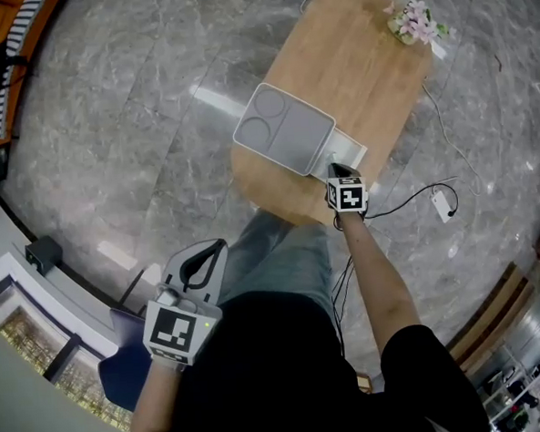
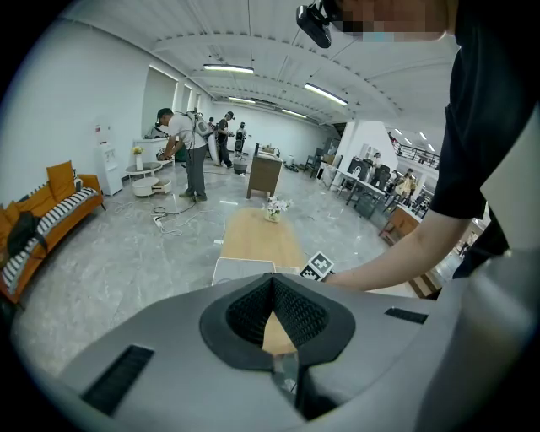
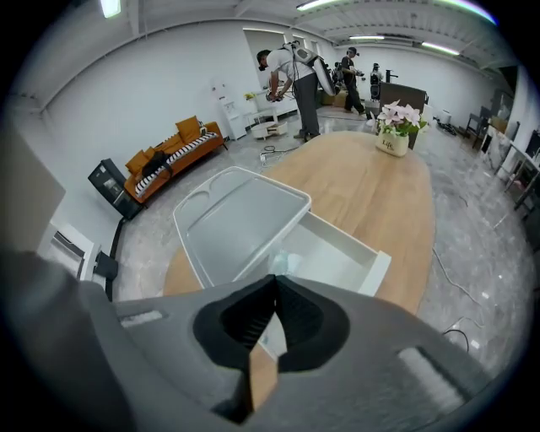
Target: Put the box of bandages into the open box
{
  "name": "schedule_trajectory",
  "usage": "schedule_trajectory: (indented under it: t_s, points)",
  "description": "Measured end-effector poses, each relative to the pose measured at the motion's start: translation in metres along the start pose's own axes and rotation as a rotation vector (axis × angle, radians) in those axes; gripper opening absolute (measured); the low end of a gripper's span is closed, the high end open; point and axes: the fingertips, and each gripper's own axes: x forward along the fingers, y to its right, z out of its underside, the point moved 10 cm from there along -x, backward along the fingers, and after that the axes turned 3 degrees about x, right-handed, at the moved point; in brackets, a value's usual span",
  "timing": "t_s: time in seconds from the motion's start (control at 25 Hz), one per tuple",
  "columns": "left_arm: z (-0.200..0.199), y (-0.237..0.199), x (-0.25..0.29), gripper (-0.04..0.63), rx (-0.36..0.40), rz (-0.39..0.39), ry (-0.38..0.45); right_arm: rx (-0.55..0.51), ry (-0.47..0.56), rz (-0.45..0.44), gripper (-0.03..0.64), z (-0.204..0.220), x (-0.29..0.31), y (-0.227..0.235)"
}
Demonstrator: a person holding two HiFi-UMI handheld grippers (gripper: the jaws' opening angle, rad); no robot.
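The wooden table (image 1: 361, 68) is stretching away from the person, and a pot of pink flowers (image 1: 413, 21) is sitting at its far end. Nothing is blocking the route across the tabletop. A white power adapter (image 1: 444, 204) is trailing its cable over the marble floor off the right edge, and an orange sofa (image 1: 5, 53) is lining the far wall. Other people (image 3: 291, 76) are working well back in the room.

At the near edge of the tabletop the open box (image 3: 371, 261) is sitting with its grey lid (image 3: 240, 219) flipped up to the left. The right gripper (image 3: 274, 283) is hanging just over that near edge with its jaws pressing together on nothing, and their tips are pointing into the tray. A small pale packet (image 3: 283, 260), seemingly the box of bandages though too small to confirm, is lying inside the tray against the lid side. It is sitting just beyond the jaw tips and not touching them.

The left gripper (image 2: 272, 283) is hanging low beside the person's leg, off the table, with its jaws also meeting and empty.
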Motion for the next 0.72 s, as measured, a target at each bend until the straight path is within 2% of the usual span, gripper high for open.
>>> schedule_trajectory:
  t_s: [0.04, 0.16, 0.2, 0.32, 0.44, 0.56, 0.72]
  points:
    - [0.001, 0.0, 0.001, 0.012, 0.013, 0.002, 0.001, 0.001, -0.01, 0.001, -0.003, 0.001, 0.004, 0.001]
    - [-0.003, 0.003, 0.002, 0.012, -0.063, -0.02, -0.015, 0.011, -0.033, 0.006, -0.003, 0.004, 0.013, 0.004]
    - [-0.002, 0.003, 0.002, 0.012, -0.065, -0.022, -0.017, 0.019, -0.039, 0.01, -0.003, 0.006, 0.016, 0.005]
    - [0.006, 0.0, 0.001, 0.012, 0.006, -0.006, -0.01, 0.055, -0.054, 0.027, -0.003, 0.013, 0.024, 0.008]
    - [0.002, 0.003, 0.0, 0.012, -0.066, -0.026, -0.018, 0.092, -0.061, 0.034, -0.003, 0.014, 0.026, 0.01]
    - [0.004, 0.002, -0.002, 0.012, -0.055, -0.026, -0.015, 0.088, -0.069, 0.025, -0.002, 0.013, 0.027, 0.008]
    - [0.003, 0.003, -0.003, 0.012, -0.078, -0.034, -0.015, 0.075, -0.089, 0.024, 0.01, 0.011, 0.029, 0.01]
